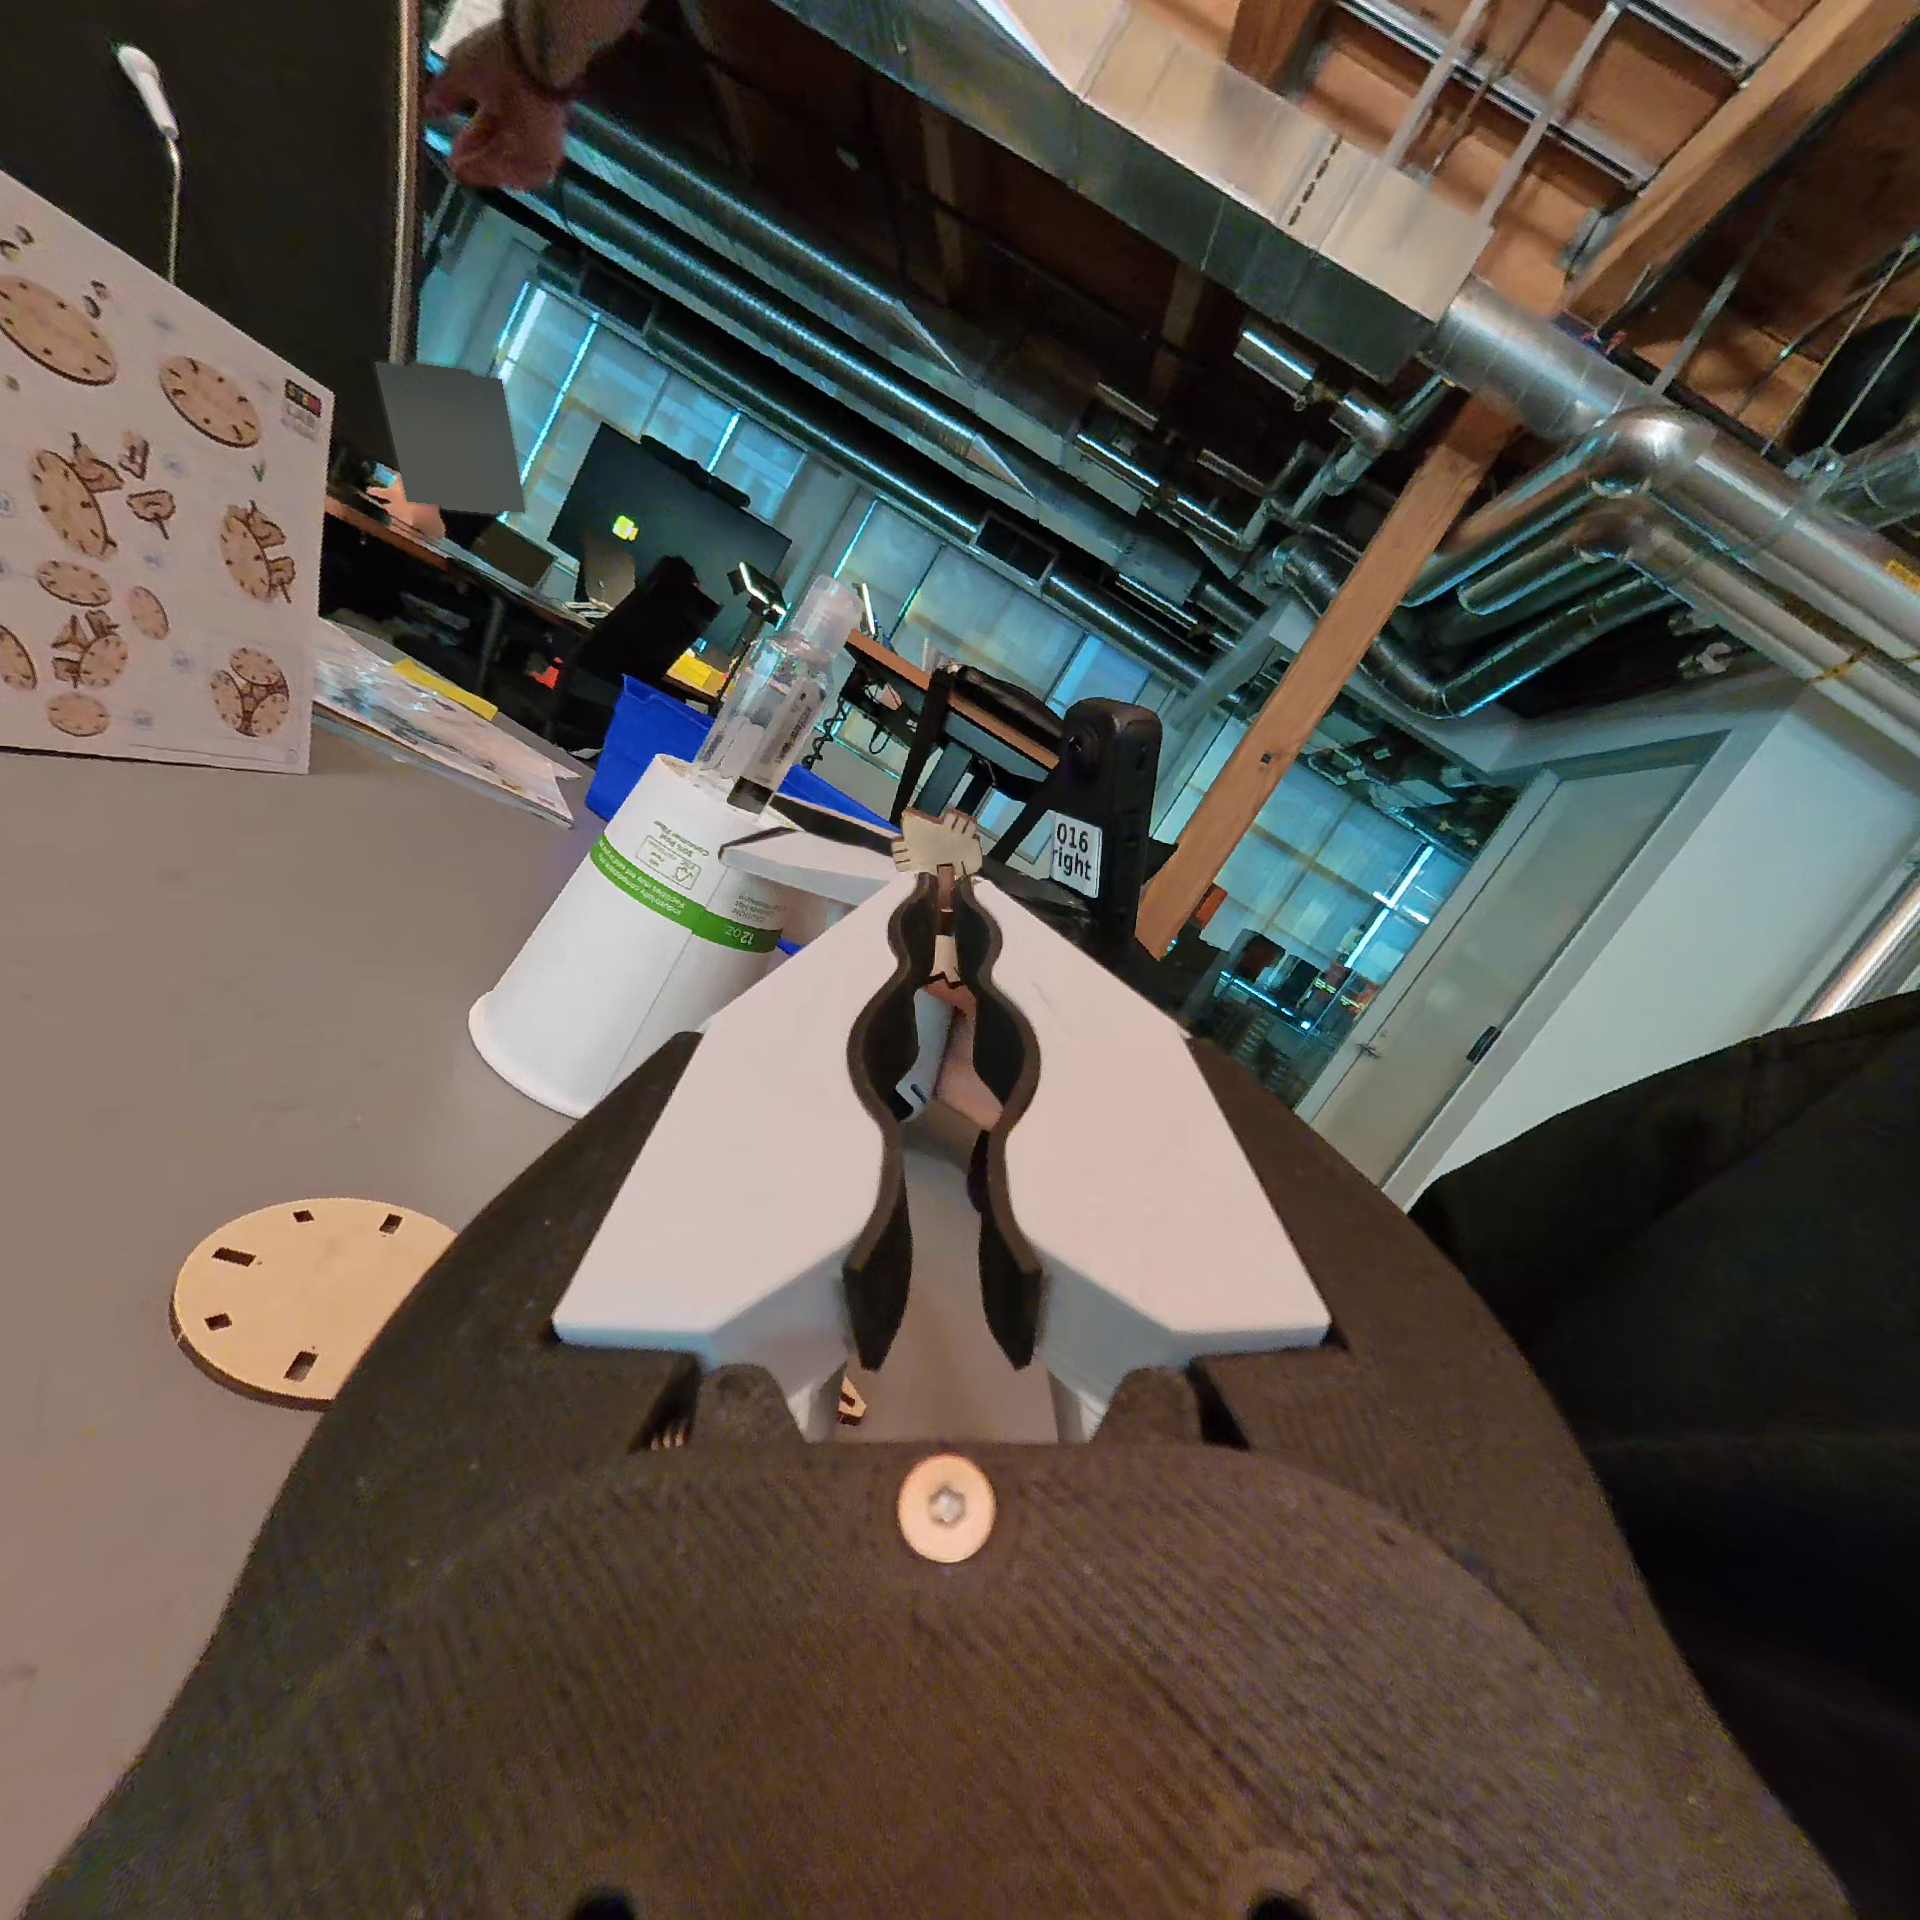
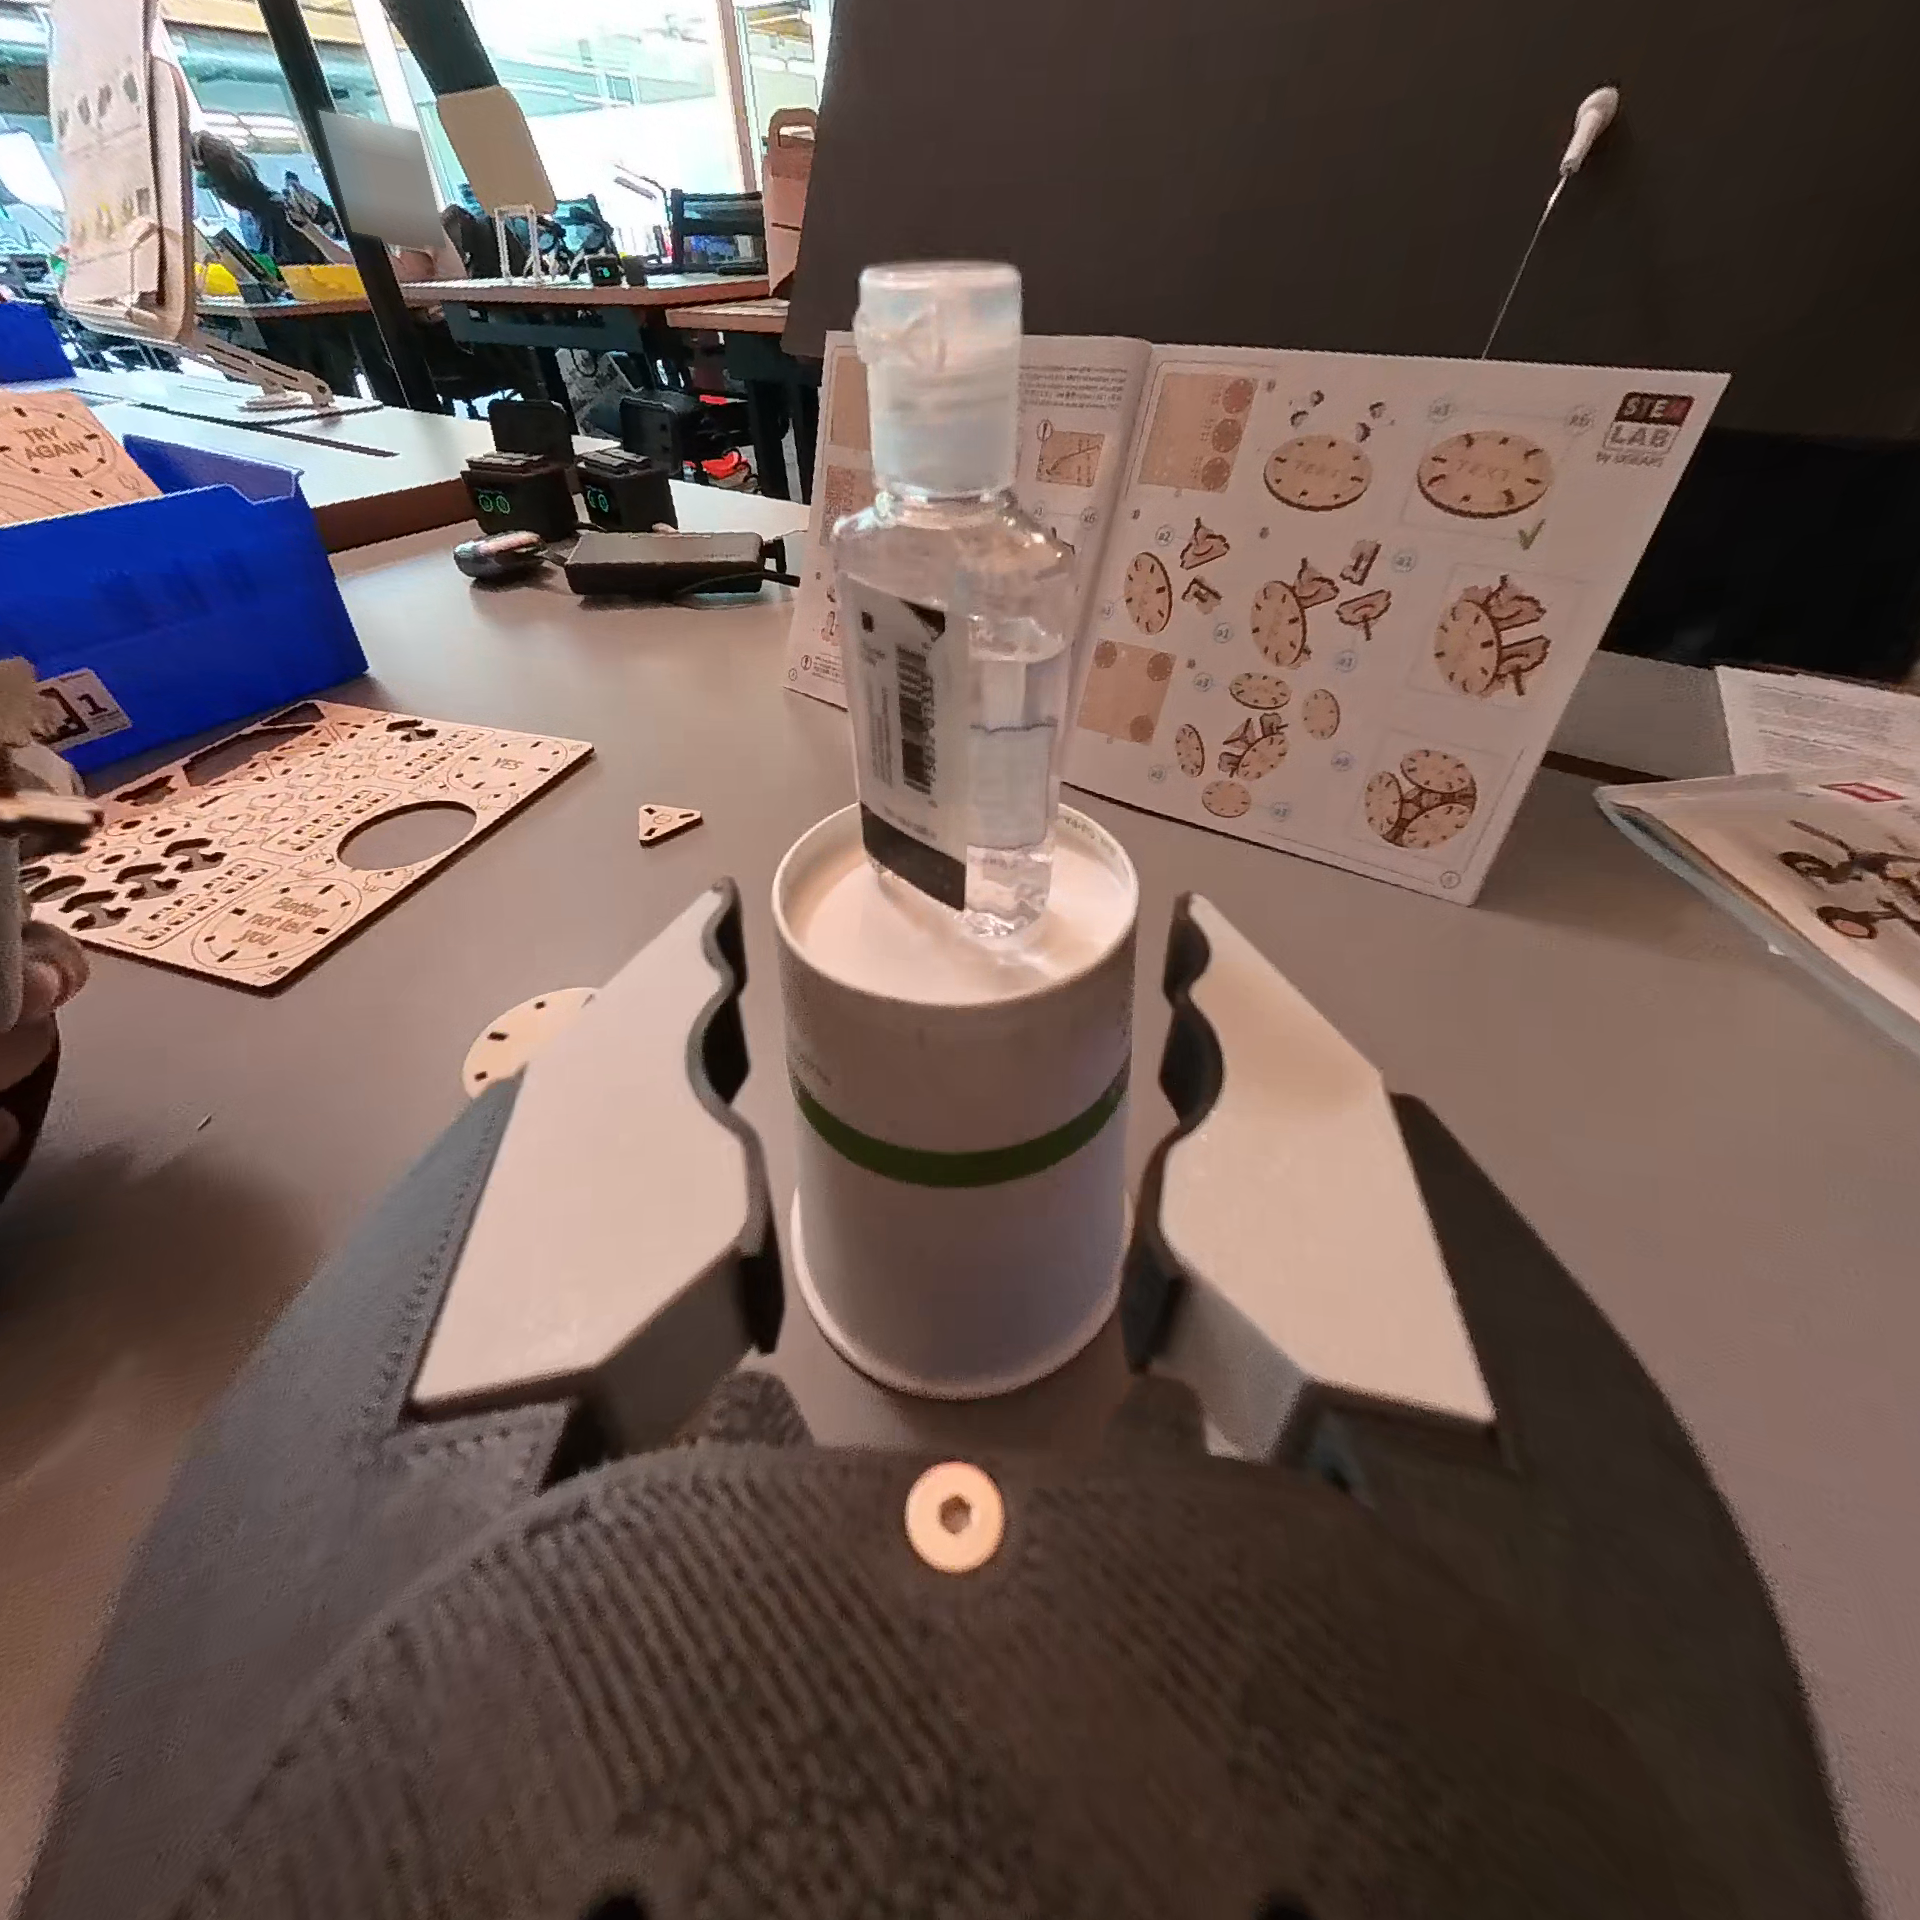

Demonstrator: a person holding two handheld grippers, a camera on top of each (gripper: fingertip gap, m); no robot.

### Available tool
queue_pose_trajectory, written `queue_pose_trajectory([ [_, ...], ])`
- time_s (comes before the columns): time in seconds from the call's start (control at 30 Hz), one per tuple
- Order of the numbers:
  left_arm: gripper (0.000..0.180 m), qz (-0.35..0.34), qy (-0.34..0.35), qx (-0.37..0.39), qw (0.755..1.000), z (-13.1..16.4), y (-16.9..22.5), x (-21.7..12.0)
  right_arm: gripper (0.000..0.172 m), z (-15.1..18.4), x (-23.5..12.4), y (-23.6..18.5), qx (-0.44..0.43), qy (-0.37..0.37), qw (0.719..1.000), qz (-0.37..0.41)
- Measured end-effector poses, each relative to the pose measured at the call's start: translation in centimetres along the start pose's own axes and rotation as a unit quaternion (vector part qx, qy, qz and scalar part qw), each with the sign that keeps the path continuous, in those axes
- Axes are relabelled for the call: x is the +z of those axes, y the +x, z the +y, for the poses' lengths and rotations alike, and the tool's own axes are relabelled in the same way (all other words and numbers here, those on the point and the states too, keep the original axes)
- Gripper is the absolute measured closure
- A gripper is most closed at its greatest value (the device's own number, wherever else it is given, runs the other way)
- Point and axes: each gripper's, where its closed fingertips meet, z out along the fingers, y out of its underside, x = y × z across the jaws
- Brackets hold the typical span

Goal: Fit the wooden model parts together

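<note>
**Cup straddled, wooden piece pinched**

Your left gripper (image 1: 940,883) is clamped on a small wooden puzzle piece (image 1: 935,840). Your right gripper (image 2: 951,1039) stands apart around the upturned paper cup (image 2: 956,1143) bearing a clear bottle (image 2: 951,623); its pads appear just clear of the cup.

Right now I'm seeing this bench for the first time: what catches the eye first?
A clear bottle standing on an upturned white cup, which sits between the right gripper's open fingers with gaps either side. The left gripper pinches a small wooden piece, and a wooden disc lies on the table.
</note>
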Motion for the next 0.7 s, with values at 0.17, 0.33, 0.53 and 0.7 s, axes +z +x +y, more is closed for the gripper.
queue_pose_trajectory([
  [0.17, 0.179, -0.002, 0.001, -0.001, 1.0, 0.0, -0.1, 0.0, 0.099, 0.3, 0.2, -0.1, 0.02, -0.003, 1.0, -0.013],
  [0.33, 0.179, -0.004, -0.001, 0.0, 1.0, 0.0, -0.1, 0.0, 0.102, 0.5, 0.2, 0.0, 0.02, -0.009, 1.0, -0.016],
  [0.53, 0.179, -0.005, 0.001, 0.0, 1.0, 0.0, -0.2, -0.1, 0.102, -0.7, -0.3, 0.3, 0.025, 0.007, 1.0, -0.015],
  [0.7, 0.179, -0.005, 0.0, 0.001, 1.0, 0.0, -0.1, -0.1, 0.102, -2.4, -1.2, 0.9, 0.05, 0.031, 0.998, -0.022],
])
